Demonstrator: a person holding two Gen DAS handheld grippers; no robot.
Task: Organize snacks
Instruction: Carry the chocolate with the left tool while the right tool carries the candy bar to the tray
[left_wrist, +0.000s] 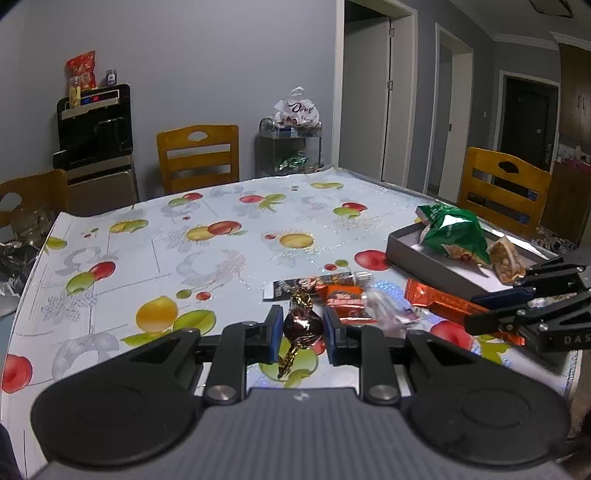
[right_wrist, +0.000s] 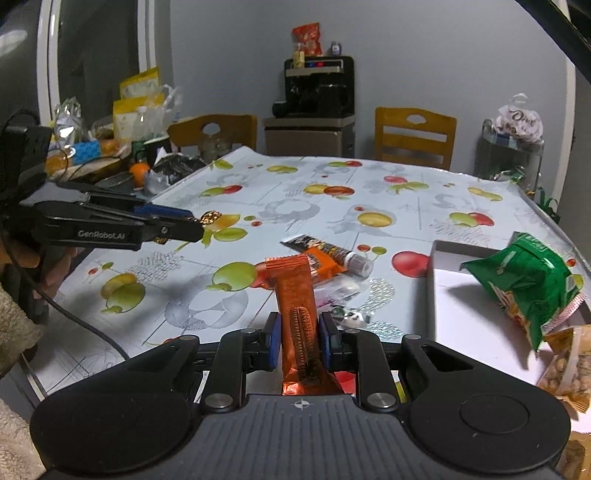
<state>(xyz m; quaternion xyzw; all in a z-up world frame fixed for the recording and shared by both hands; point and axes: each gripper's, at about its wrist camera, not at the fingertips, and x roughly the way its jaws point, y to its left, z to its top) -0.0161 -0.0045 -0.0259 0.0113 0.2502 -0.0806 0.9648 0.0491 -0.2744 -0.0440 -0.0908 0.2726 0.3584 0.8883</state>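
My left gripper (left_wrist: 301, 328) is shut on a brown foil candy (left_wrist: 300, 320) with gold twisted ends, held just above the fruit-print tablecloth. In the right wrist view, that left gripper (right_wrist: 194, 223) shows at the left with the candy's gold end (right_wrist: 210, 217) poking out. My right gripper (right_wrist: 299, 339) is shut on a long orange cookie bar (right_wrist: 293, 291). In the left wrist view, the right gripper (left_wrist: 476, 312) holds the bar (left_wrist: 432, 297) beside a grey box (left_wrist: 424, 258). A green snack bag (right_wrist: 528, 280) and a nut packet (right_wrist: 569, 365) lie in the box (right_wrist: 454, 273).
A small orange-and-black packet (right_wrist: 321, 254) and a clear wrapper (right_wrist: 343, 288) lie loose on the table ahead of the bar. Wooden chairs (left_wrist: 197, 155) stand along the far edge. Bags and fruit (right_wrist: 110, 140) crowd the far left corner. A sleeve and a hand (right_wrist: 22, 295) show at left.
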